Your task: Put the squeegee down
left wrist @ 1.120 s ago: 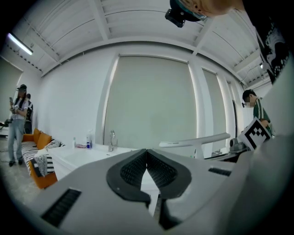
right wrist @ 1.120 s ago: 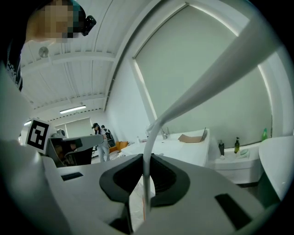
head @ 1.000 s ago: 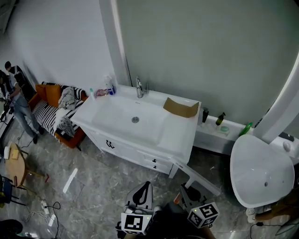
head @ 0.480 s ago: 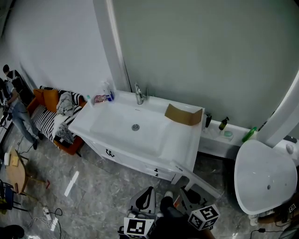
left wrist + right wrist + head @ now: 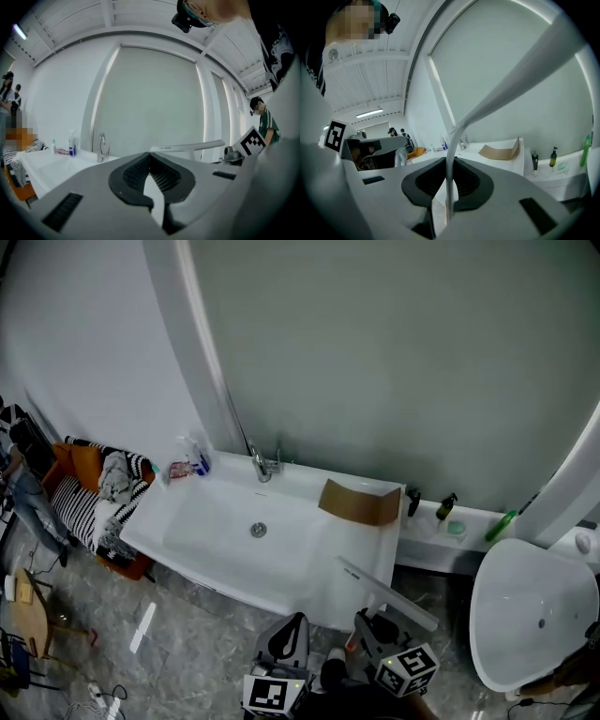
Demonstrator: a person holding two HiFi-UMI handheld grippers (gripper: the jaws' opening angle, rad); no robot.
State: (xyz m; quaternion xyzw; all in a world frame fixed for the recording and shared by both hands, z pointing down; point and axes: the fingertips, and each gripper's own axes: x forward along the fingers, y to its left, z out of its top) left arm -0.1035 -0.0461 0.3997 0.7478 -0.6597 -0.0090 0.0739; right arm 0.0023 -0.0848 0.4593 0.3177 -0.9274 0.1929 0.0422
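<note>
The white squeegee [image 5: 389,594] has its long blade over the front right corner of the white vanity top [image 5: 366,540]. My right gripper [image 5: 368,622] is shut on its thin white handle [image 5: 454,136], which runs up and to the right from the jaws to the blade [image 5: 525,65]. The left gripper [image 5: 289,632] is beside it on the left, its pads [image 5: 140,168] meeting at the tip with nothing between them. In the left gripper view the squeegee's blade [image 5: 187,146] shows just beyond the jaws. Both grippers are low in the head view, in front of the vanity.
The vanity has a sunken basin [image 5: 246,542], a chrome faucet [image 5: 262,465], a spray bottle [image 5: 194,457] and a folded brown cardboard [image 5: 359,502]. Small bottles [image 5: 443,505] stand on a ledge to the right, next to a round white basin [image 5: 525,615]. A striped sofa [image 5: 94,493] is at left.
Both grippers have moved toward the vanity with the squeegee. The blade, which was in front of the cabinet, is now over the vanity top's front right corner.
</note>
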